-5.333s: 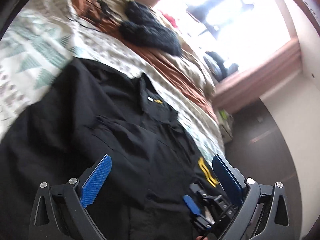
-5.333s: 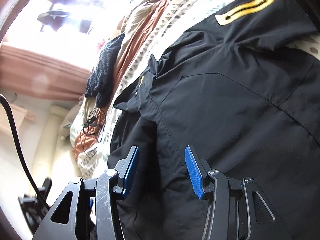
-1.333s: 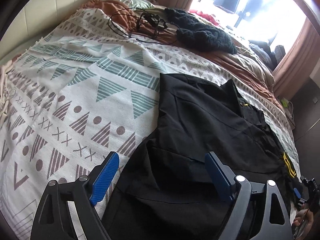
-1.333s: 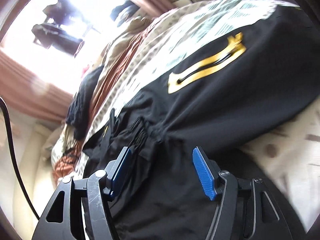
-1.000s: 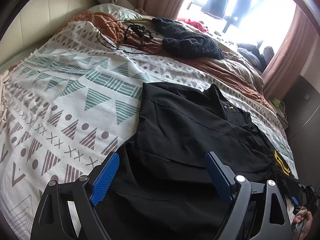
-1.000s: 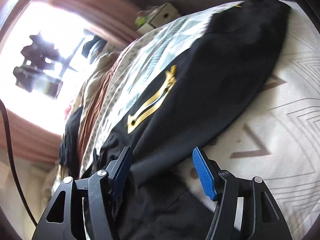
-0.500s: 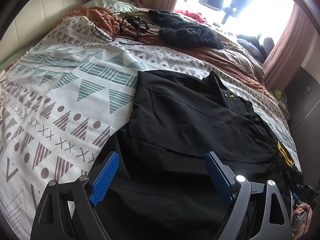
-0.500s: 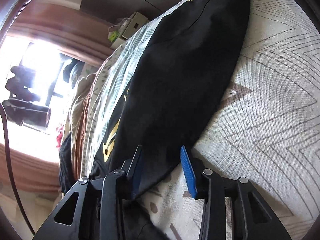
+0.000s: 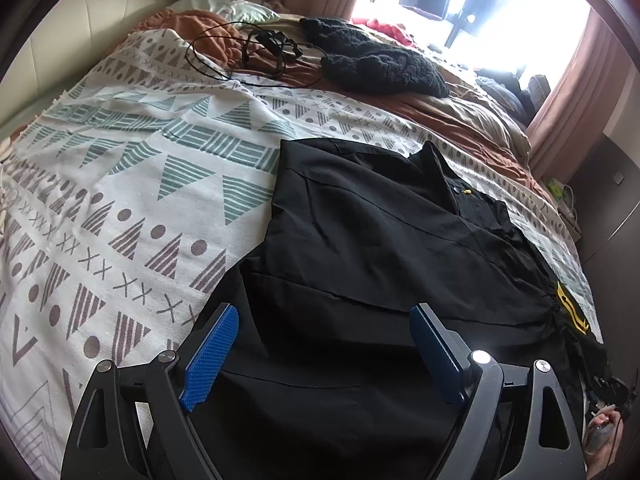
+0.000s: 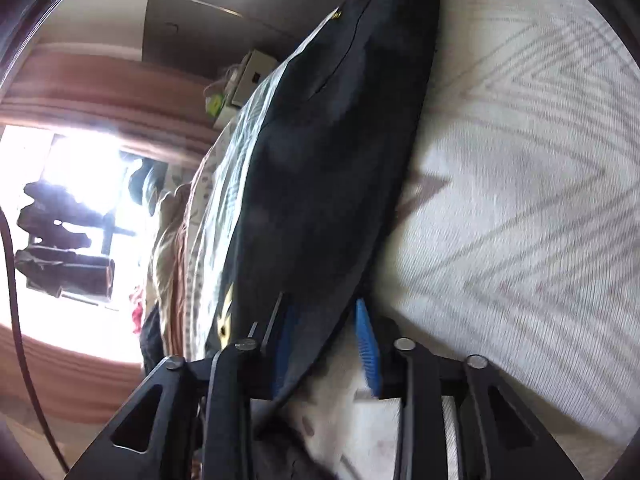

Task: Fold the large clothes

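A large black shirt (image 9: 380, 240) lies spread on the patterned bedcover (image 9: 140, 200), collar towards the window, with a yellow emblem (image 9: 570, 308) on its right sleeve. My left gripper (image 9: 323, 312) hovers open over the shirt's lower part and holds nothing. In the right wrist view the black sleeve (image 10: 328, 160) runs away from me over the bedcover (image 10: 520, 200). My right gripper (image 10: 322, 304) is low on the bed. Its jaws are closing with the sleeve's edge between them, and a strip of bedcover still shows beside the right pad (image 10: 366, 344).
A black knitted garment (image 9: 380, 64) and a tangle of black cables (image 9: 248, 52) lie at the far side of the bed on rust-coloured bedding. A bright window with curtains stands behind. A person's hand (image 9: 604, 440) shows at the bottom right. A small box (image 10: 252, 76) sits beyond the bed.
The right gripper has slid down along the sleeve, rolled, sunk to the bedcover, and narrowed its jaws around the sleeve's edge. The left gripper has barely shifted and stays wide.
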The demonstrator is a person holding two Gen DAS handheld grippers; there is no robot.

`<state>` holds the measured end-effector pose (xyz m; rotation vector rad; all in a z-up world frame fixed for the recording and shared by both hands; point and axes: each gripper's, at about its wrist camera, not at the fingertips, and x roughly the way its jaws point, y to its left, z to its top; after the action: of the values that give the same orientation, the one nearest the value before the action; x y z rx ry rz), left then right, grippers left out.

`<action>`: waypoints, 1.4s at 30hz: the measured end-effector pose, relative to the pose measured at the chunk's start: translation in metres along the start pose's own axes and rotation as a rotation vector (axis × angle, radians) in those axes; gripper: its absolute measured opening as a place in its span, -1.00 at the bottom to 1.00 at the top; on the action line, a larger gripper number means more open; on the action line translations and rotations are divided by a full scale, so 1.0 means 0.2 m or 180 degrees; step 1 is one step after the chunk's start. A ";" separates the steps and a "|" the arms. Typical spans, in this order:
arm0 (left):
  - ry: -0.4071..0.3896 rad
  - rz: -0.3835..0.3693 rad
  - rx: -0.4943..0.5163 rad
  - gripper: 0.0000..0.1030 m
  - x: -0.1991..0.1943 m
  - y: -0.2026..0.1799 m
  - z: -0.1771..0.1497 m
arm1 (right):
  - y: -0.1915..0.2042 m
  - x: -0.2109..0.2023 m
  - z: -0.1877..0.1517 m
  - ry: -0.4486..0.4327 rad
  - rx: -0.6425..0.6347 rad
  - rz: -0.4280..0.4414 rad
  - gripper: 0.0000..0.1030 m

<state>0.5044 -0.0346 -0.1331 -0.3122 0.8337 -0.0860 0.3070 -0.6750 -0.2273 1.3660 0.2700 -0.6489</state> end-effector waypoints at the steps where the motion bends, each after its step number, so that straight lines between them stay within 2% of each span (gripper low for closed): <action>1: 0.0001 0.0005 -0.0012 0.71 0.00 0.00 0.00 | -0.01 0.01 0.02 -0.0047 0.0014 -0.0003 -0.77; 2: 0.0001 0.0011 -0.0022 0.71 0.00 0.01 0.00 | -0.02 0.03 0.04 -0.0085 0.0034 0.0014 -0.85; 5: 0.0016 0.0019 -0.0040 0.71 0.01 0.01 0.00 | -0.03 0.04 0.07 -0.0079 0.0050 0.0159 -0.89; 8: 0.0003 -0.0036 -0.0006 0.71 -0.01 0.00 0.01 | 0.05 0.00 0.05 -0.0085 -0.0157 0.0226 -0.91; 11: -0.0024 -0.0009 0.0027 0.71 -0.02 0.00 0.01 | 0.18 -0.04 0.00 -0.0003 -0.0272 0.0496 -0.92; 15: 0.0018 -0.0061 -0.0036 0.71 -0.01 0.02 0.01 | 0.43 -0.16 -0.11 0.0038 -0.0733 0.0900 -0.92; 19: -0.0036 -0.0108 -0.0145 0.71 -0.04 0.04 0.03 | 0.61 -0.21 -0.25 0.0343 -0.0937 0.1487 -0.92; 24: -0.0059 -0.0141 -0.0161 0.71 -0.07 0.04 0.04 | 0.80 -0.26 -0.43 0.0581 -0.1250 0.1822 -0.92; 32: -0.0086 -0.0225 -0.0294 0.71 -0.10 0.10 0.07 | 0.95 -0.19 -0.74 0.1111 -0.1596 0.2001 -0.92; 37: -0.0107 -0.0239 -0.0332 0.71 -0.11 0.13 0.09 | 1.01 -0.09 -1.01 0.1431 -0.1905 0.1878 -0.92; 42: -0.0092 -0.0266 -0.0403 0.71 -0.12 0.17 0.10 | 0.96 0.06 -1.23 0.1708 -0.2163 0.1522 -0.92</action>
<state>0.5010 0.0067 -0.1142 -0.4666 0.7992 -0.1065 0.4722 -0.4294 -0.1280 0.8633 0.5158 0.2208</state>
